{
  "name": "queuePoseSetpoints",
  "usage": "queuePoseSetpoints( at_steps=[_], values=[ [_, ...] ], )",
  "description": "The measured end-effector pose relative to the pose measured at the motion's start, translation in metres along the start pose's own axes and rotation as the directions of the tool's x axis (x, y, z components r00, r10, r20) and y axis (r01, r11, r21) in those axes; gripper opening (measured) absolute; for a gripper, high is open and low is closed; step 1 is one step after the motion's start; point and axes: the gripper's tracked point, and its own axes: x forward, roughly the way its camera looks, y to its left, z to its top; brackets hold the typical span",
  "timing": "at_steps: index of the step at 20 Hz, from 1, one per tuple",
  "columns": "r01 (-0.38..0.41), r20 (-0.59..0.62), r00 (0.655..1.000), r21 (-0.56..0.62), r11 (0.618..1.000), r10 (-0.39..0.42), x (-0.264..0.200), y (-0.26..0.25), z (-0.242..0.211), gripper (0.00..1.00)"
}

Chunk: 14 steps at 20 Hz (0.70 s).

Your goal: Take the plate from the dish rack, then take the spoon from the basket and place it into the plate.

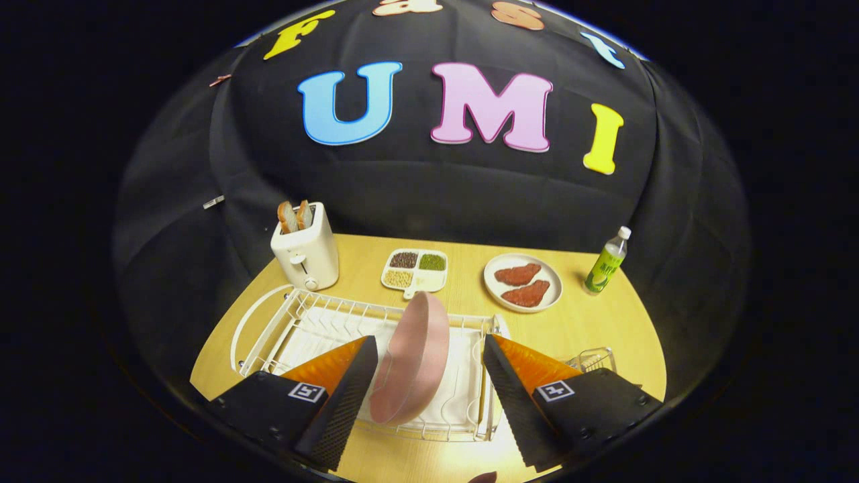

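Now, stage: reaching for plate; not yet gripped
gripper (423,396): jaws spread wide, nothing held
plate (411,362): pink, on edge in dish rack (295,322), between the jaws, touching neither
basket (594,359): wire, just beside the rack; spoon not made out
toaster (306,251): beyond the rack on the bench (590,322)
risk: closing off-centre could tip the plate or catch a rack wire

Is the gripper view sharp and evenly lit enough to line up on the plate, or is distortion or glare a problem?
Gripper view: the pink plate, on edge in the dish rack between the open gripper fingers, is sharp; no strong glare on it. Fisheye bends the table edge and rack wires. Light is even at the centre and dims outward.
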Motion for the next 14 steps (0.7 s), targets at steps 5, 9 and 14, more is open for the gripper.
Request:
queuePoseSetpoints(
  at_steps=[5,9,14],
  values=[
    [0.020,-0.151,0.989,0.097,0.995,-0.005,0.036,0.003,-0.031,0.90],
    [0.096,-0.221,0.972,0.090,0.991,-0.074,0.053,-0.005,-0.048,0.55],
    [0.164,-0.257,0.956,0.065,0.984,-0.142,0.059,-0.007,-0.049,0.32]
  ],
)
